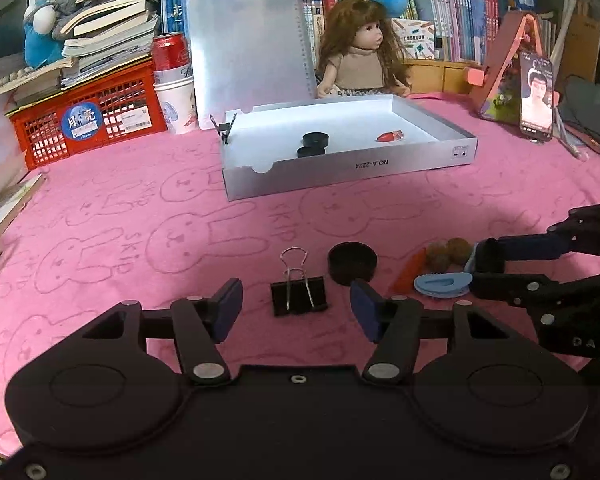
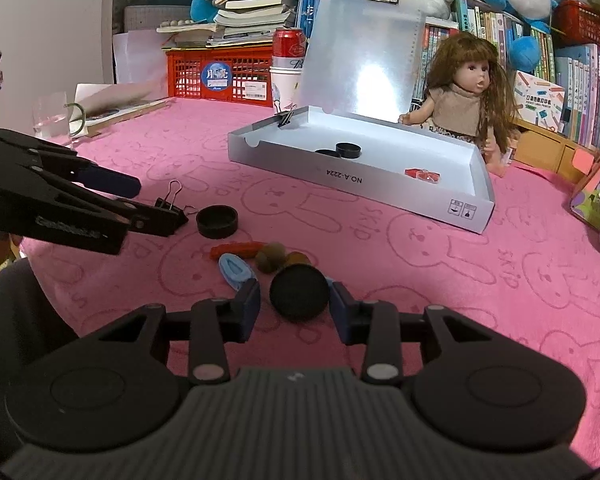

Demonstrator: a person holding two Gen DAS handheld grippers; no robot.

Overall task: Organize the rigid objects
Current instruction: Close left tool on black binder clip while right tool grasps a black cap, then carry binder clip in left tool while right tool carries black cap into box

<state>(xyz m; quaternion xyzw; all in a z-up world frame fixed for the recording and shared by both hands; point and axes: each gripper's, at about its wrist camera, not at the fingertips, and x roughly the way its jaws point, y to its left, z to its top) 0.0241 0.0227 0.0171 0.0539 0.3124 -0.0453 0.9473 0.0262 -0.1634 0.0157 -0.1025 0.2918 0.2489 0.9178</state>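
Binder clip [image 1: 299,297] lies flat on the pink worktop [image 1: 140,240], centred between the pads of my left gripper [image 1: 296,312]; both pads stand clear of it, so the jaws are open and nothing is held. Just beyond the clip, to its right, sits a black round cap [image 1: 352,267].

My right gripper [image 2: 296,310] is likewise open. A second black cap [image 2: 299,291] lies between its blue pads [image 2: 249,308]; I cannot tell whether the right pad touches its edge.

Ahead of that cap sits a cluster: a blue oval piece [image 2: 236,270], an orange-red carrot-shaped piece [image 2: 236,249] and brown fuzzy balls [image 2: 274,258], all close together.

Farther out, a shallow white box [image 2: 452,210] rests on the worktop. It holds two black caps [image 2: 342,151] and a small red item [image 2: 422,175]; another binder clip [image 2: 285,119] is clamped on its far left corner. A doll [image 2: 466,96] sits behind the box.
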